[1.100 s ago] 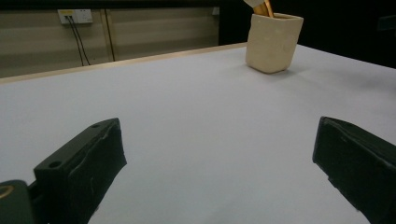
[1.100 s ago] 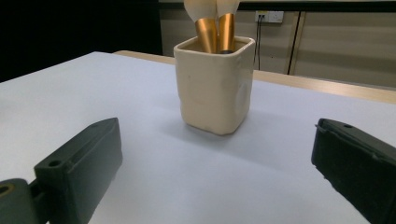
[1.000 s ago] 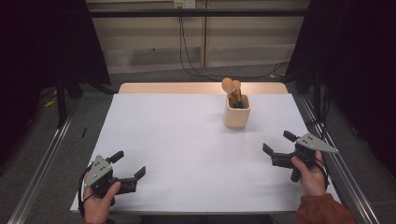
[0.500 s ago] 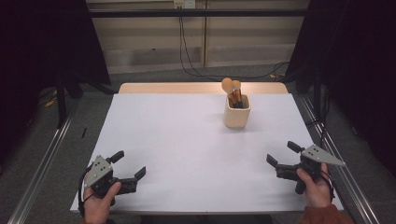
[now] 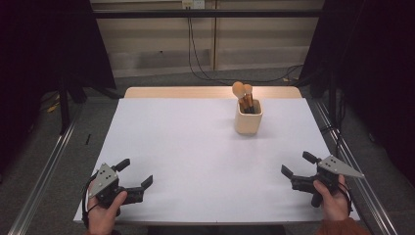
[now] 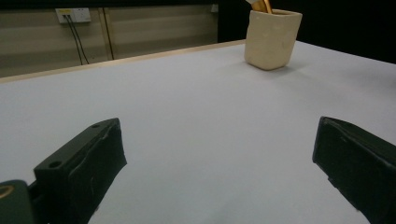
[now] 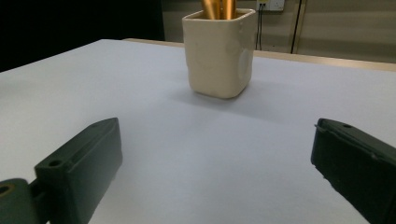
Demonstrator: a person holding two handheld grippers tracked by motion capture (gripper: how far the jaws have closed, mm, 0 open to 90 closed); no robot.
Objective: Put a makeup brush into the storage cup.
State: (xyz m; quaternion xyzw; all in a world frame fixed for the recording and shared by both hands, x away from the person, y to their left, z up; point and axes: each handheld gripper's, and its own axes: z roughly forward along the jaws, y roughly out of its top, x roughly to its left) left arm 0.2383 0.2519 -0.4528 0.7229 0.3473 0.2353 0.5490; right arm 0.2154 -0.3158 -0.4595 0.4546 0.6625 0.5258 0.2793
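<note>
A cream square cup [image 5: 248, 117] stands upright on the far right part of the white table [image 5: 195, 147], with brushes [image 5: 242, 94] with tan heads and gold ferrules standing in it. The same cup [image 6: 272, 39] is far off in the left gripper view and closer [image 7: 219, 52] in the right gripper view. My left gripper [image 5: 135, 174] rests open at the near left corner, nothing between its jaws. At the near right edge my right gripper [image 5: 297, 165] is open and empty too, aimed toward the cup.
The table's wooden back edge [image 5: 210, 92] runs behind the cup. Metal rails [image 5: 41, 176] flank both sides of the table. Cables [image 5: 195, 54] hang down the back wall to the floor.
My right gripper has drawn back toward the near right edge of the table and stayed open. The left gripper and the cup have not moved.
</note>
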